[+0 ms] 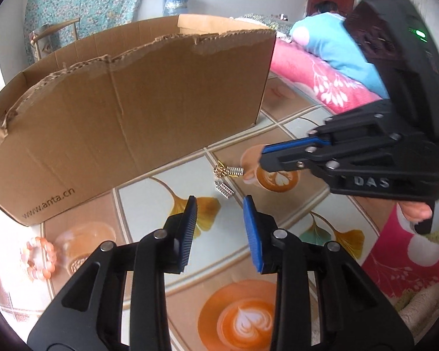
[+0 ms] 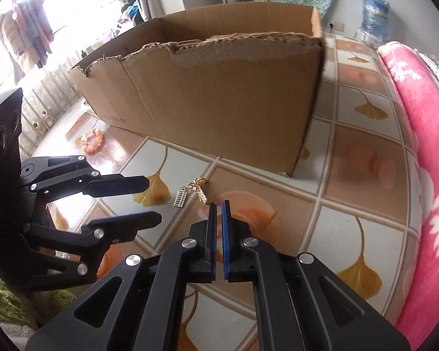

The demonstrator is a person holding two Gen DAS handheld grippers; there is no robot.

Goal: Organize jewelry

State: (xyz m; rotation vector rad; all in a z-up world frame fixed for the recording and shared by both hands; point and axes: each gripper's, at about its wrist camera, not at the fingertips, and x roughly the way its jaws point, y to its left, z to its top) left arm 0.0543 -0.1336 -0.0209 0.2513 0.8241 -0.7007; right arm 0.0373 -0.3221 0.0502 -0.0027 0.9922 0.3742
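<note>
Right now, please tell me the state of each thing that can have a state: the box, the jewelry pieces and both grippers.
Cardboard box: open at the top, front edge torn, standing on the mat.
Gold and silver charms: lying loose on the mat, not held.
Orange bead bracelet: lying flat beside the box.
Left gripper: open, nothing between its fingers.
Right gripper: shut, empty.

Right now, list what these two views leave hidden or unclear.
- Cardboard box: its inside is hidden in both views by its tall front wall.
- Gold and silver jewelry pieces: too small in either view to tell clips from pendants.
- Orange bead bracelet: washed out by window glare in the right wrist view.
- Person's hand: cut off at the left wrist view's right edge.
</note>
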